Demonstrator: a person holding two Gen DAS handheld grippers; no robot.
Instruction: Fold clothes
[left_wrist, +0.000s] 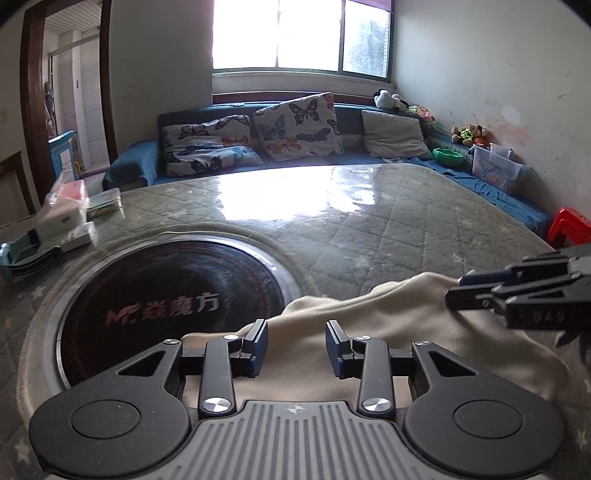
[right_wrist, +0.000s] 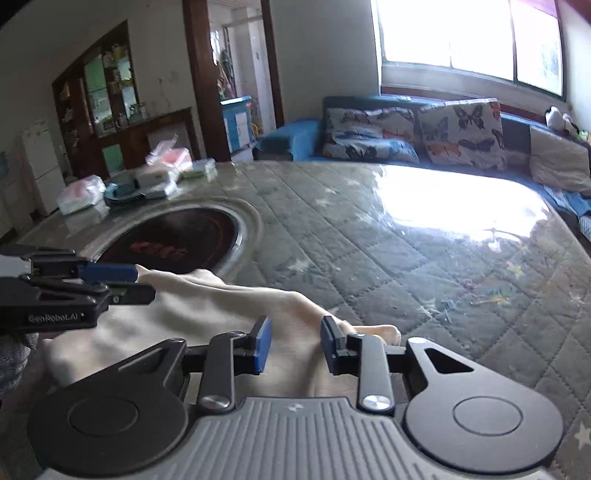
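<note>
a cream cloth is seen bunched on the near part of a quilted table, just right of a round black hob set into the tabletop. at the far left of the table, a pile of boxes is seen. the left claw is held low over the near edge of the cloth; its jaws are parted, with cloth seen in the gap, and nothing is pinched between the blue pads. behind the table, butterfly cushions are propped on a blue sofa under a bright window. at the far right, a red stool is seen beside the table.

from the right wrist view, the left claw is seen side-on at the cloth's left end, its tips at the raised edge. the right claw is held over the cloth's near right part, with jaws parted and nothing gripped between them. the cloth's right end lies just past the right finger. glare from the window is spread over the table's far right.
</note>
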